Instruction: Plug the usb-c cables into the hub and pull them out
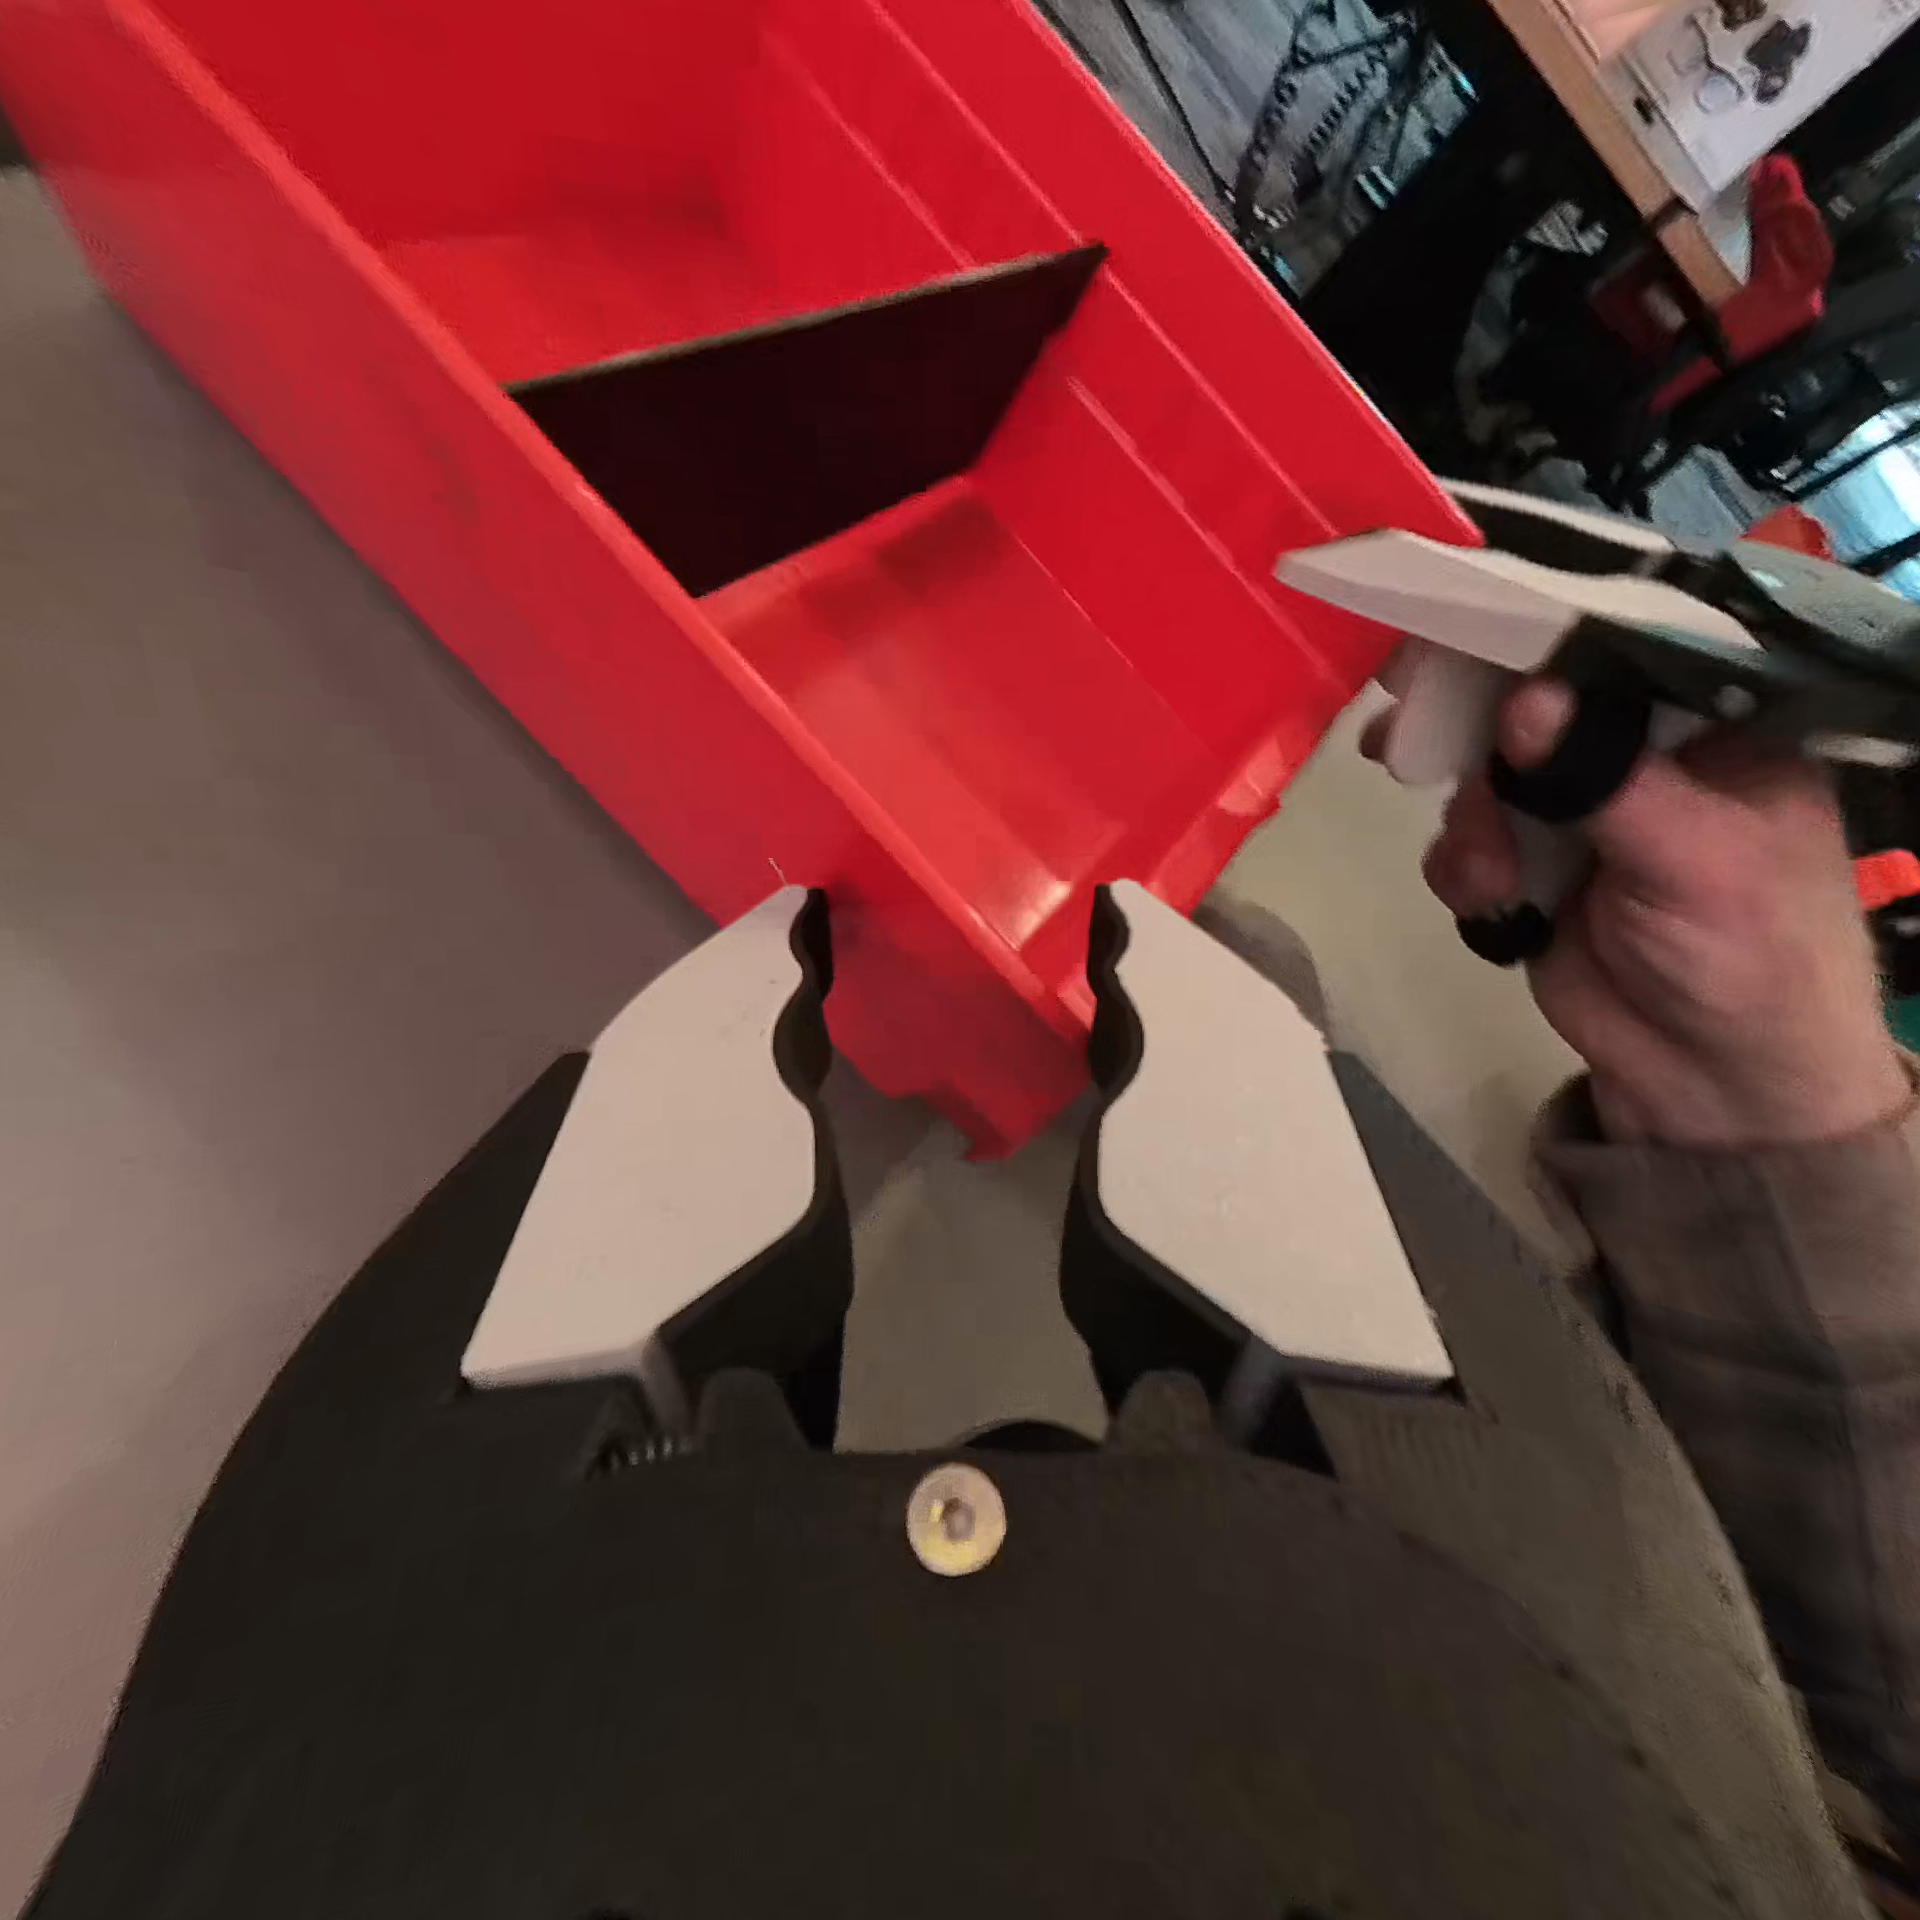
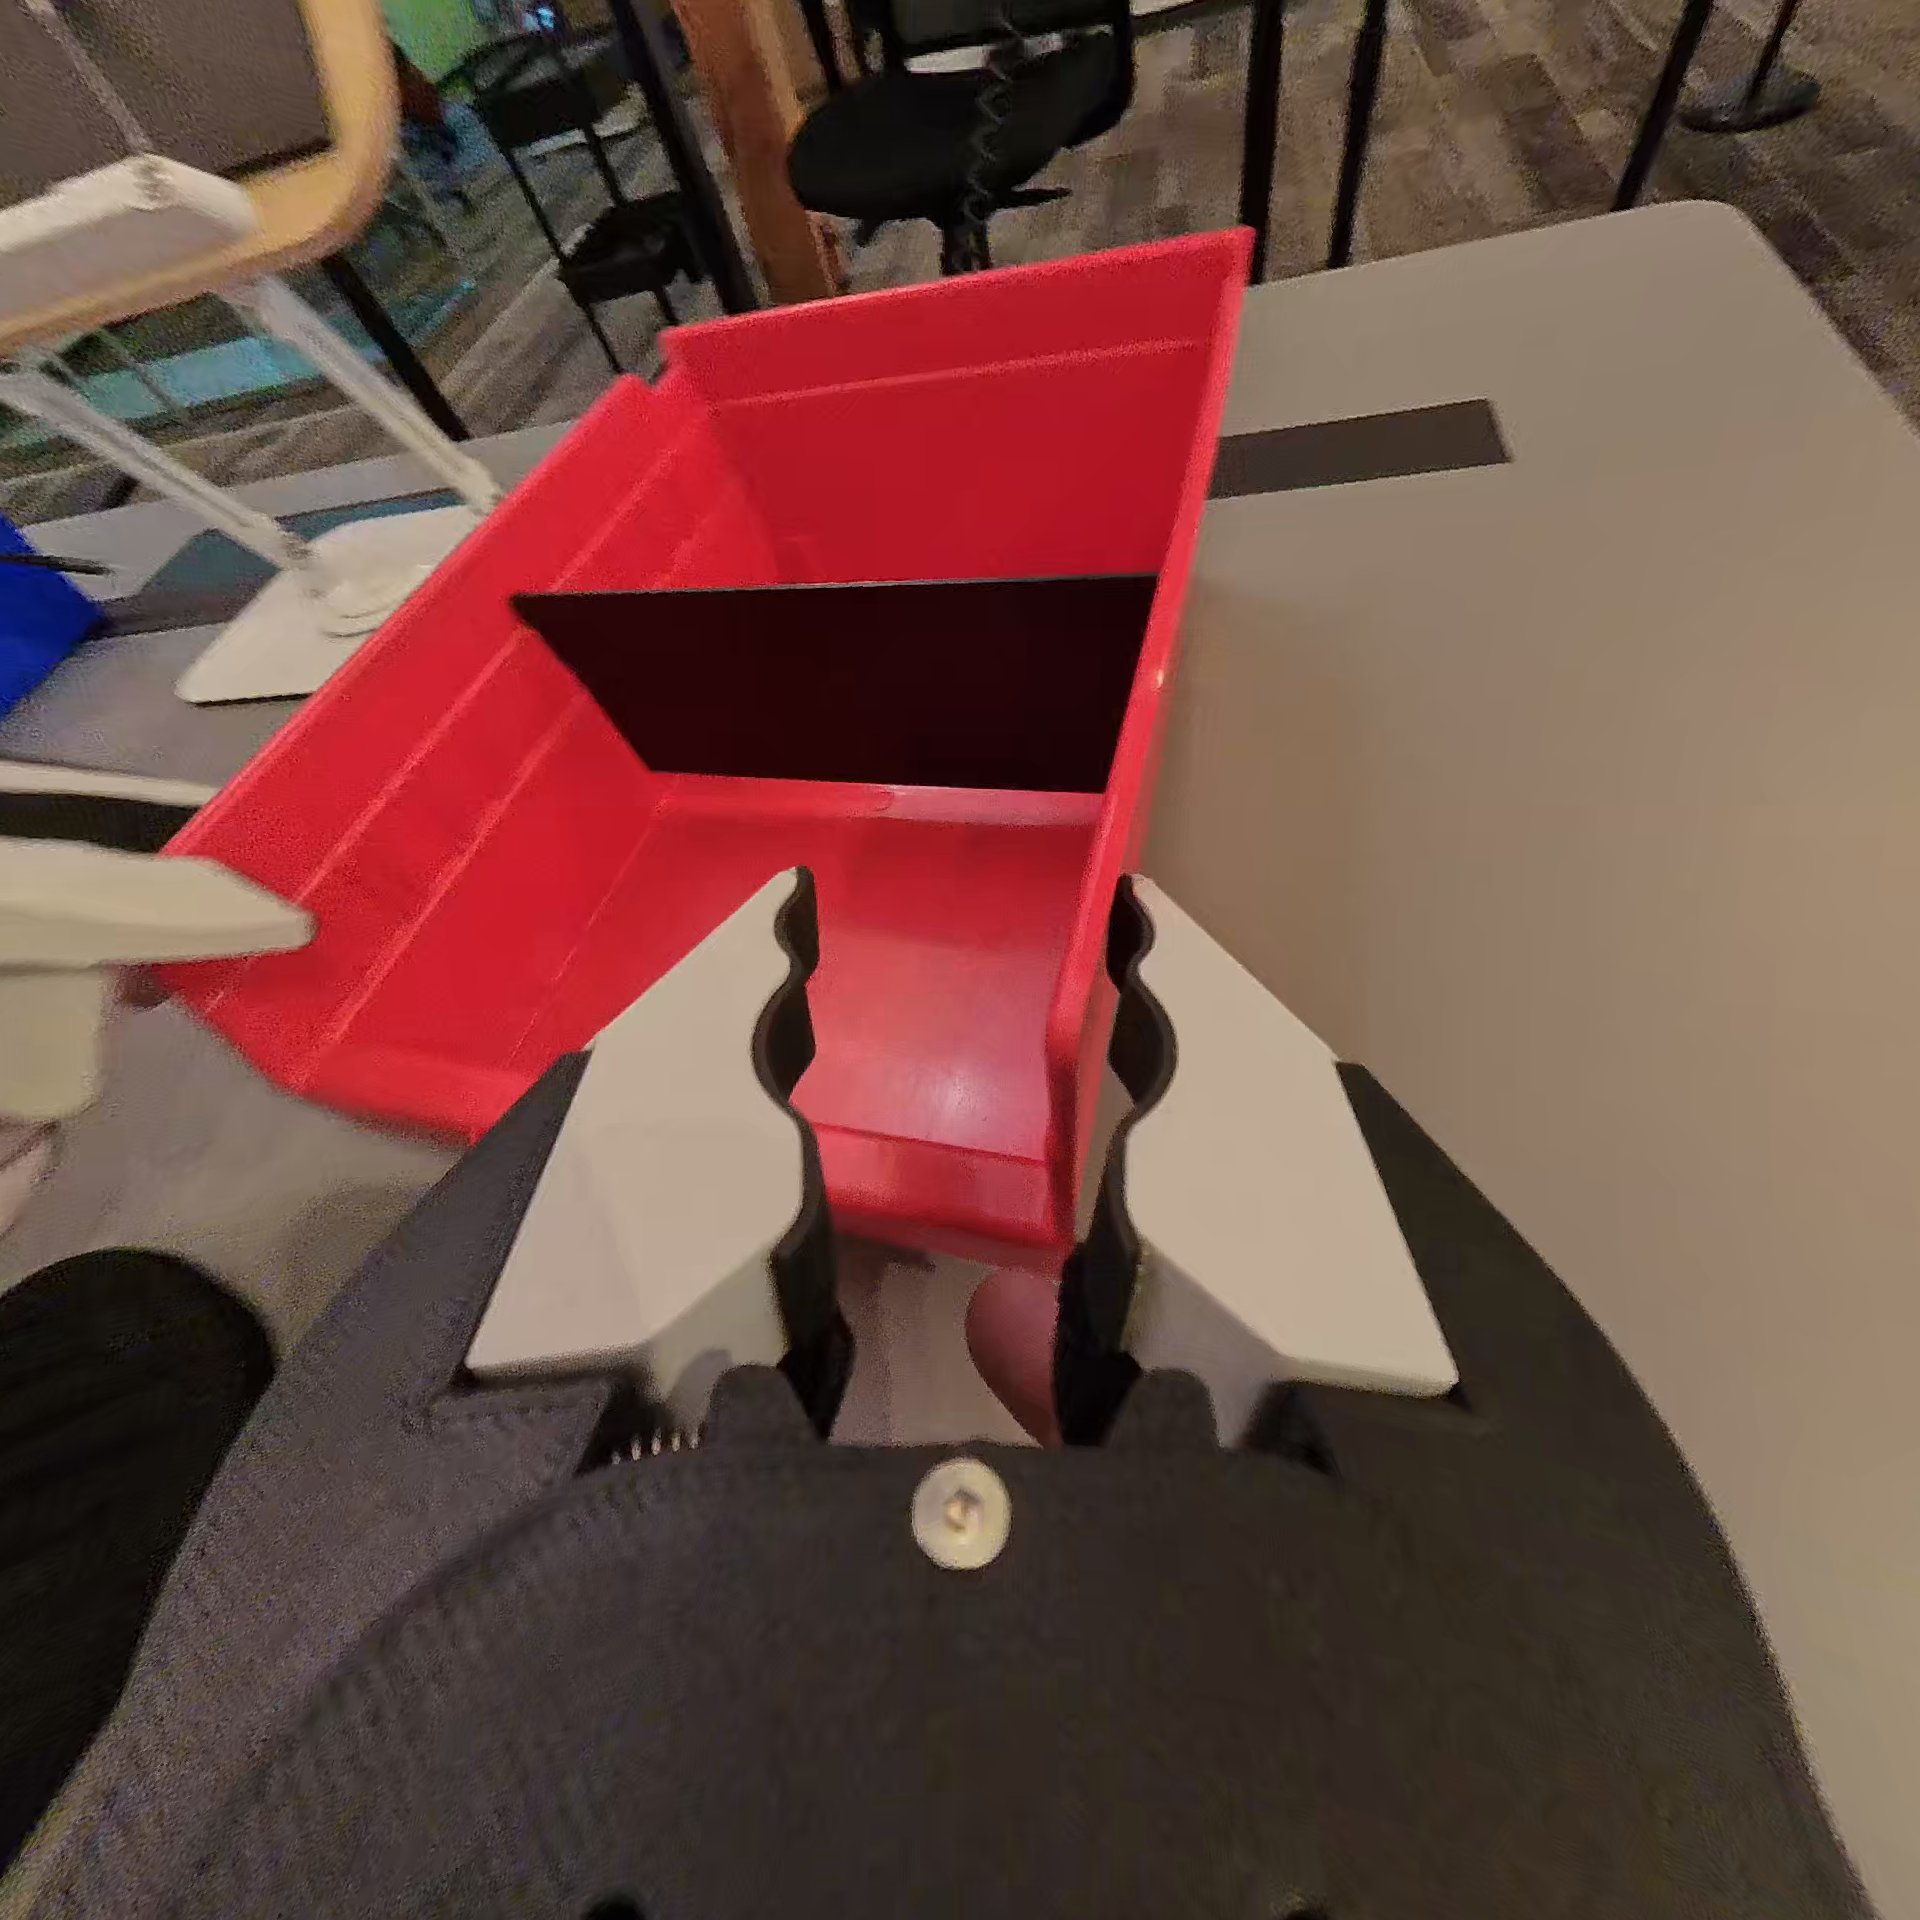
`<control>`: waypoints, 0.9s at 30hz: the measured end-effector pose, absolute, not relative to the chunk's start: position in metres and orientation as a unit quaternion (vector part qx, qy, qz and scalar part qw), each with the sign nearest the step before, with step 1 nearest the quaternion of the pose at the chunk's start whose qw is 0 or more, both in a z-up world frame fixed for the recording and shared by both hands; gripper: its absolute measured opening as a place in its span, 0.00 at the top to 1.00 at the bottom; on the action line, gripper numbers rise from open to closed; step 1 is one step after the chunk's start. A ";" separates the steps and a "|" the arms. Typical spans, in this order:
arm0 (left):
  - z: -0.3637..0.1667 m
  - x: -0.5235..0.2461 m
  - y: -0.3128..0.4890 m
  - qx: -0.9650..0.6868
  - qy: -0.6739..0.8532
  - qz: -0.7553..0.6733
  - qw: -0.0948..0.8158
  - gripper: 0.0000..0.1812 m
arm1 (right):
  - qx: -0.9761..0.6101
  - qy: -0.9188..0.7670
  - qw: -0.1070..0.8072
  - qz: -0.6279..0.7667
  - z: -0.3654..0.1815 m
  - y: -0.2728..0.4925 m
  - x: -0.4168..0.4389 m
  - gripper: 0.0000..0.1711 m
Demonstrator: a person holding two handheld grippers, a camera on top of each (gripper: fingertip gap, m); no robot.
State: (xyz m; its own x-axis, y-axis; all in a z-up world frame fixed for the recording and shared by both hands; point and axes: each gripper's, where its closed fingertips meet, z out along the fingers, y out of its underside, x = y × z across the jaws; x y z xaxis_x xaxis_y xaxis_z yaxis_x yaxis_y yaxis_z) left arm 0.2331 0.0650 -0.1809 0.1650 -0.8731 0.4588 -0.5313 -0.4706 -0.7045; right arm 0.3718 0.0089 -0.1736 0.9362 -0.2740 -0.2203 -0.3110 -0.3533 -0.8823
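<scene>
No USB-C cable or hub shows in either view. A red plastic bin point(image 1: 935, 727) with a black divider point(image 1: 790, 436) stands on the grey table point(image 1: 208, 831). My left gripper point(image 1: 956, 914) is open, and the bin's near corner lies between its jaws. My right gripper point(image 2: 961, 904) is open and straddles the bin's right wall point(image 2: 1091, 987), with one finger inside the bin point(image 2: 520, 883). The divider point(image 2: 883, 686) also shows there. The right gripper point(image 1: 1455, 582), held by a hand point(image 1: 1683, 935), also shows in the left wrist view at the bin's other near corner.
In the right wrist view a white lamp base point(image 2: 281, 644) and a blue object point(image 2: 31, 613) sit left of the bin. A black tape strip point(image 2: 1361, 447) lies on the table point(image 2: 1558, 831) to the right. Chairs and table legs stand beyond the far edge.
</scene>
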 end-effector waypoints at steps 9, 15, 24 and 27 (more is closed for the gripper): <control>-0.185 0.301 0.051 -0.729 0.501 -0.445 0.139 0.73 | -0.828 0.212 0.518 0.022 -0.184 0.023 0.463 0.76; -0.185 0.322 0.066 -0.727 0.499 -0.452 0.136 0.74 | -0.836 0.222 0.501 0.030 -0.187 0.029 0.481 0.76; -0.135 0.239 0.104 -0.684 0.511 -0.462 0.238 0.72 | -0.792 0.165 0.570 -0.141 -0.086 0.004 0.445 0.59; -0.103 0.191 0.136 -0.677 0.508 -0.442 0.296 0.74 | -0.810 0.094 0.574 -0.073 -0.040 0.044 0.375 0.49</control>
